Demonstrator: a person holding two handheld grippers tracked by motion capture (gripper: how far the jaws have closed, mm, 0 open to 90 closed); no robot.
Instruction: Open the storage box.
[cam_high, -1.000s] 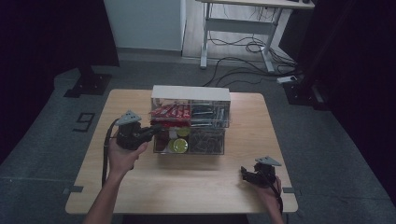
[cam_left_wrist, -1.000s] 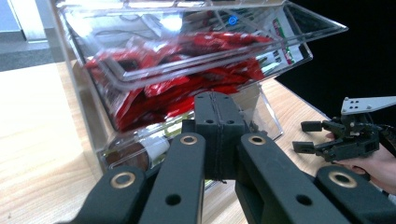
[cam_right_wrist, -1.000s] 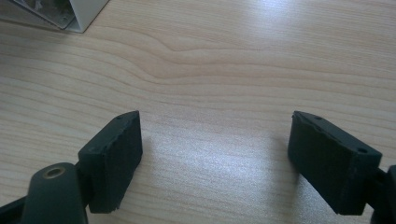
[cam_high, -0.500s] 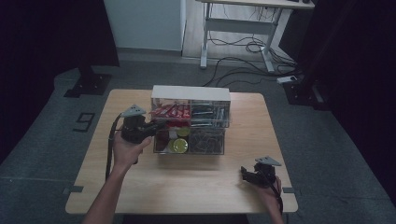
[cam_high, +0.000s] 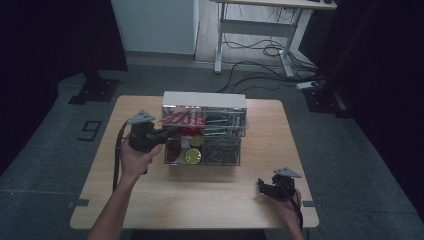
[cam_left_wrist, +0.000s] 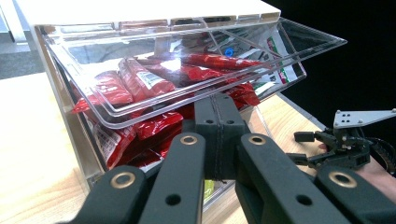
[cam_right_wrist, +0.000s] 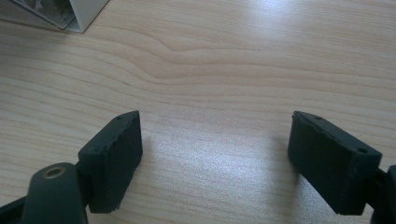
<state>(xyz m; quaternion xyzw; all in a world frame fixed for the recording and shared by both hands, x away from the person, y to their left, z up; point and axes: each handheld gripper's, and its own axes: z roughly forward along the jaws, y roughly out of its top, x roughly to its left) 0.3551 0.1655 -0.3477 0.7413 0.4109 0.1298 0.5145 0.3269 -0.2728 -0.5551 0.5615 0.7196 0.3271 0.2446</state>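
Note:
A clear drawer organizer with a white top (cam_high: 204, 99) stands mid-table. Its upper-left drawer (cam_left_wrist: 116, 70), full of red packets (cam_left_wrist: 140, 81), stands pulled out and tilted over my left gripper. The left gripper (cam_high: 169, 133) is held at the organizer's left front. Its jaws are shut (cam_left_wrist: 218, 116), with their tips right under that drawer's front lip. I cannot tell if anything is pinched between them. My right gripper (cam_high: 264, 187) rests near the table's front right corner. Its jaws are open (cam_right_wrist: 215, 149) over bare wood.
A lower drawer holds a yellow round item (cam_high: 192, 155). The right-hand drawers (cam_high: 224, 122) hold dark metal parts. The organizer's corner (cam_right_wrist: 70, 16) is far from the right gripper. A desk frame (cam_high: 250, 25) and cables (cam_high: 260, 52) lie on the floor beyond the table.
The left gripper has moved right and slightly away from the person, up to the organizer's upper-left drawer. The right gripper has not moved.

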